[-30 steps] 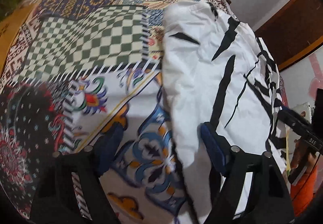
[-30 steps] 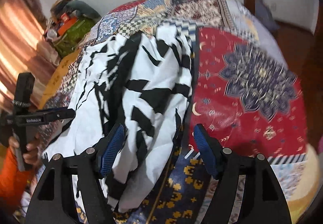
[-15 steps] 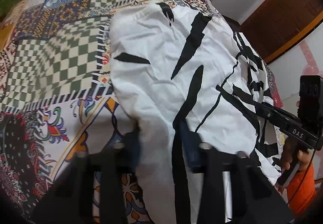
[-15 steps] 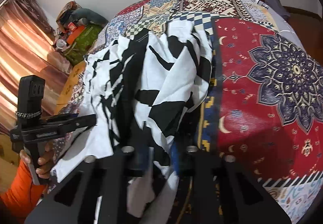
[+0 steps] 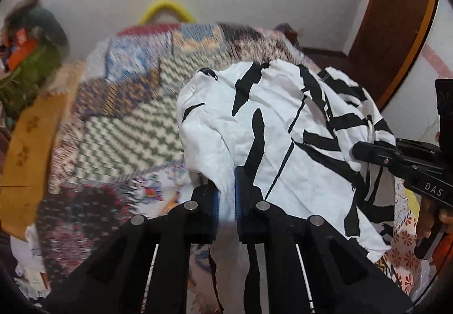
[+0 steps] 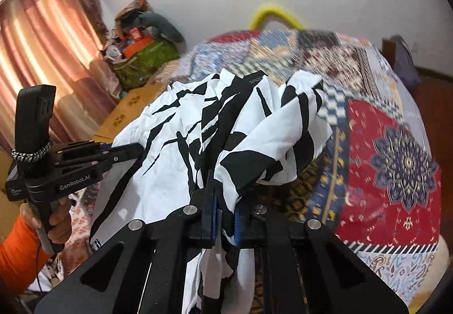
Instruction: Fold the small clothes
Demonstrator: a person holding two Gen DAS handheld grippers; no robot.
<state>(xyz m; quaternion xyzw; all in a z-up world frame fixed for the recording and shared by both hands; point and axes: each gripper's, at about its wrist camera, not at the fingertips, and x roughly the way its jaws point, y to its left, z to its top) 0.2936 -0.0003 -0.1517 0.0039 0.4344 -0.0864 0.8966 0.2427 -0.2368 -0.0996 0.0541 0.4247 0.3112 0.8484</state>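
Note:
A white garment with black streaks (image 5: 271,127) hangs lifted above the patchwork bedspread (image 5: 121,127). My left gripper (image 5: 226,195) is shut on one edge of it, cloth pinched between the blue pads. My right gripper (image 6: 225,217) is shut on another edge of the same garment (image 6: 226,127), which bunches up ahead of the fingers. The right gripper also shows at the right of the left wrist view (image 5: 402,161), and the left gripper shows at the left of the right wrist view (image 6: 93,158). The cloth spans between them.
The bedspread (image 6: 390,161) covers the bed below. A yellow curved object (image 6: 273,12) stands at the far end by the wall. A pile of things with a green bag (image 6: 144,59) sits beside pink curtains (image 6: 42,50). A wooden door (image 5: 396,30) is on the right.
Both grippers went from open to shut on the garment's edges, then lifted it off the bed. Both views have tilted up toward the far wall.

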